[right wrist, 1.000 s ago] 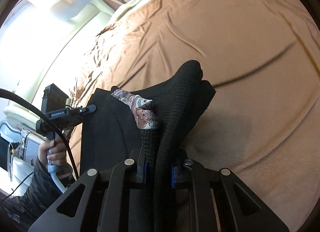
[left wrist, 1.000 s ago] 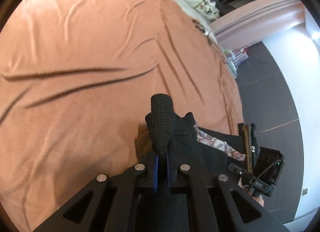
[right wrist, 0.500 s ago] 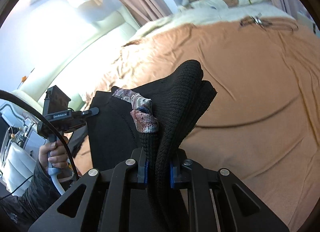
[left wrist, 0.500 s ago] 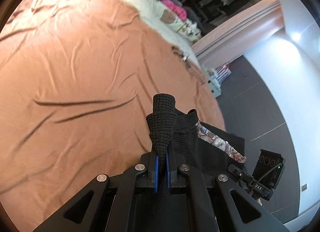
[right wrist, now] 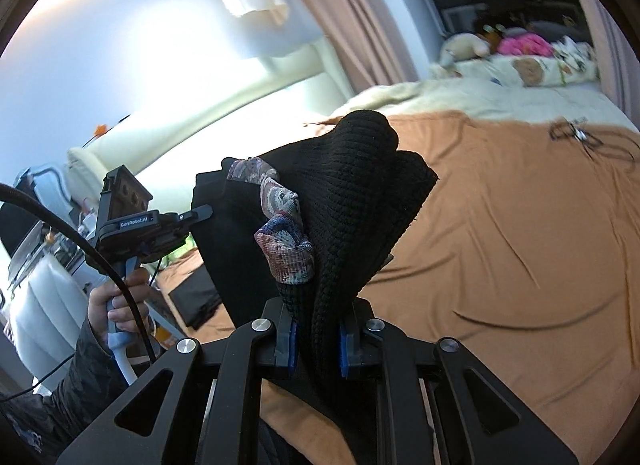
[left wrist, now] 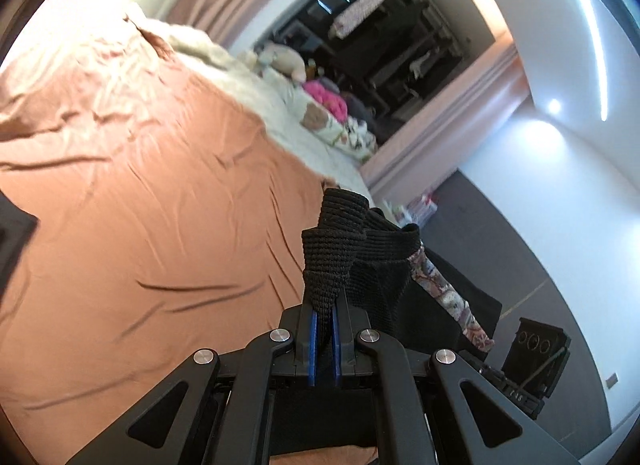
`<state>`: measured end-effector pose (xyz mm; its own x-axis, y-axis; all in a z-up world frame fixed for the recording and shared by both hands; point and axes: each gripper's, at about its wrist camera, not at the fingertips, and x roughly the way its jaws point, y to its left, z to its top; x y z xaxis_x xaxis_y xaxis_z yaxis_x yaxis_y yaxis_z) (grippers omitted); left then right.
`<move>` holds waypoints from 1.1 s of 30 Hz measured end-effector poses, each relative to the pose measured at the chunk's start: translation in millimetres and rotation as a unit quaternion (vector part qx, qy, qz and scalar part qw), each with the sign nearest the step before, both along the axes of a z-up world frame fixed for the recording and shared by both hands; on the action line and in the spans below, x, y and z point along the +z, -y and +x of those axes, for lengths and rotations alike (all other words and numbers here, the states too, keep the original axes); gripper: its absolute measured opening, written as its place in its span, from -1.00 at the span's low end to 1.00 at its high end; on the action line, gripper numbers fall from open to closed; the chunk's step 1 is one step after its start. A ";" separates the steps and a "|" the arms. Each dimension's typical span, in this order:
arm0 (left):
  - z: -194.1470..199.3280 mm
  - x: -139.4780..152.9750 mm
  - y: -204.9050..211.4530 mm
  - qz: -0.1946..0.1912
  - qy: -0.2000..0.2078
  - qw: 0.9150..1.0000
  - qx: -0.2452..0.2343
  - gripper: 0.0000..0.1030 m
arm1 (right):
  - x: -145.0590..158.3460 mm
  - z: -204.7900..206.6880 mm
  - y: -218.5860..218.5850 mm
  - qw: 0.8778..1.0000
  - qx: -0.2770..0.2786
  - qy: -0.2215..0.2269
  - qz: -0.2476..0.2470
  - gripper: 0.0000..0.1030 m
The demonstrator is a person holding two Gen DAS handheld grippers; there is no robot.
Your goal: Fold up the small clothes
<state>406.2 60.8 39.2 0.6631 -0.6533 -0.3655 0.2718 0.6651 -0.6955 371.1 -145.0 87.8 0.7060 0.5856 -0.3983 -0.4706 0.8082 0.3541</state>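
Note:
A black knit garment (left wrist: 340, 249) with a patterned floral band (left wrist: 440, 289) hangs stretched between both grippers, lifted above the orange bedsheet (left wrist: 140, 193). My left gripper (left wrist: 324, 329) is shut on one bunched corner of the garment. My right gripper (right wrist: 316, 341) is shut on the other corner of the black garment (right wrist: 360, 201), with the floral band (right wrist: 286, 237) folded beside it. The left gripper also shows in the right wrist view (right wrist: 136, 225), held by a hand. The right gripper's body shows at the lower right of the left wrist view (left wrist: 528, 361).
A cream blanket (right wrist: 480, 101) with stuffed toys and pink cloth (left wrist: 324, 97) lies at the bed's far end. A dark tangled item (right wrist: 580, 137) lies on the sheet. A dark folded cloth (right wrist: 196, 297) lies near the bed's edge. Curtains and a dark wardrobe stand behind.
Both grippers have risen and tilted upward with the garment, lifting it off the bed. More of the room and less of the sheet shows now.

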 end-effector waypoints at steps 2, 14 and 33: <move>-8.6 7.5 -16.4 -0.005 0.010 1.000 0.016 -0.89 | 3.4 2.3 -16.4 1.000 0.014 0.007 -0.007 -0.78; -69.3 28.8 -138.8 -0.024 0.048 0.992 0.116 -0.90 | 11.4 42.3 -93.9 0.994 0.102 0.028 -0.034 -0.78; -129.5 25.2 -285.0 -0.023 0.060 0.966 0.251 -0.90 | 5.3 113.5 -190.4 0.974 0.216 0.026 -0.064 -0.78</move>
